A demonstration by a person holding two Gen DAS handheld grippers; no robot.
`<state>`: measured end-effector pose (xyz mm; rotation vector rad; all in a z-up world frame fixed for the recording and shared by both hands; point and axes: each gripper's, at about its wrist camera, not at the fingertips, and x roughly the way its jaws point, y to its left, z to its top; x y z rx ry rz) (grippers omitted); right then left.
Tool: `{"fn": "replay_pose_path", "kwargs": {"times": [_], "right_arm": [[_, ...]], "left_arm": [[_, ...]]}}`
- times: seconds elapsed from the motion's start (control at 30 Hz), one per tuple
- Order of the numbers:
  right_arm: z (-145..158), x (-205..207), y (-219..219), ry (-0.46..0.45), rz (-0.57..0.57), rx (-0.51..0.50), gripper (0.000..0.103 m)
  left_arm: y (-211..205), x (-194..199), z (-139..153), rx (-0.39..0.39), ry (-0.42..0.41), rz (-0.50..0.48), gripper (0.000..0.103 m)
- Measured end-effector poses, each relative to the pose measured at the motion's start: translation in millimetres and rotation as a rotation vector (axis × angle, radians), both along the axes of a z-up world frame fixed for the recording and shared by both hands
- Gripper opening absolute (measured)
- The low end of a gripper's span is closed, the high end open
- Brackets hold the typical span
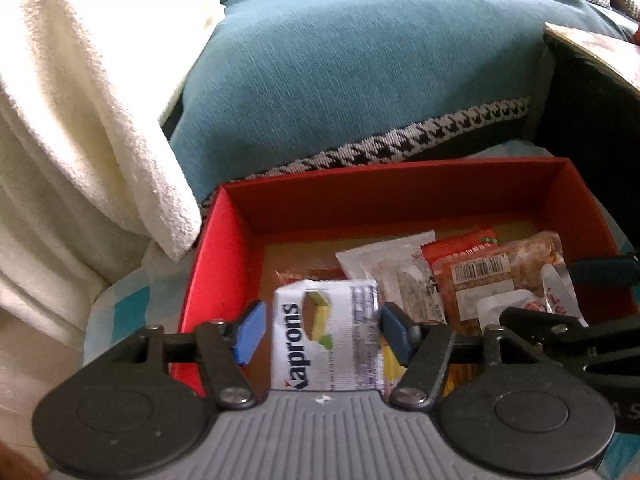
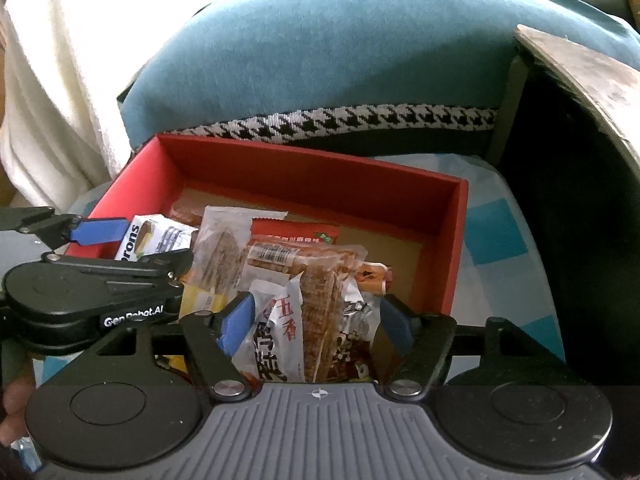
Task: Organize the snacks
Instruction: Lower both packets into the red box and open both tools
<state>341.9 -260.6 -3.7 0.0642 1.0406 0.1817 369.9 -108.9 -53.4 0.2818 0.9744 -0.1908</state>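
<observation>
An open red box [image 1: 392, 176] [image 2: 304, 168] holds several snack packets. My left gripper [image 1: 322, 332] hangs over its left half, open, with a white Kaprons packet [image 1: 320, 344] [image 2: 148, 236] between the blue pads; a gap shows at the left pad. Over the right half, my right gripper [image 2: 316, 326] is open around a white packet with red characters [image 2: 280, 332] and a brown snack bar packet [image 2: 320, 320]. A clear biscuit packet [image 1: 404, 276] [image 2: 222, 252] and an orange barcode packet [image 1: 480, 272] [image 2: 280, 256] lie behind. Each gripper shows in the other's view [image 2: 148, 244] [image 1: 568, 296].
The box rests on a blue-and-white checked cloth [image 2: 496, 232]. Behind it rises a teal cushion [image 1: 360, 80] with houndstooth trim. A white towel [image 1: 80, 120] hangs on the left. A dark stand with a worn board top [image 2: 580, 80] is at the right.
</observation>
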Motion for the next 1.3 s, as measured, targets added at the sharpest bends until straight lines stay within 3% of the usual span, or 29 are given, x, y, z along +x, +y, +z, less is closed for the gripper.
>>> {"fn": "replay_pose_path", "kwargs": {"times": [0.63,1.3], "right_arm": [[14.0,-7.0,-6.3,-0.039,-0.037,0.011,0.082],[37.7,-49.2,-7.4,-0.077,-0.092,0.04,0.09]], "left_arm": [[16.2,-4.1,17.0,-0.044,-0.009,0.02,0.065],[32.2,-59.0,46.0,-0.093,-0.038,0.034,0.065]]}}
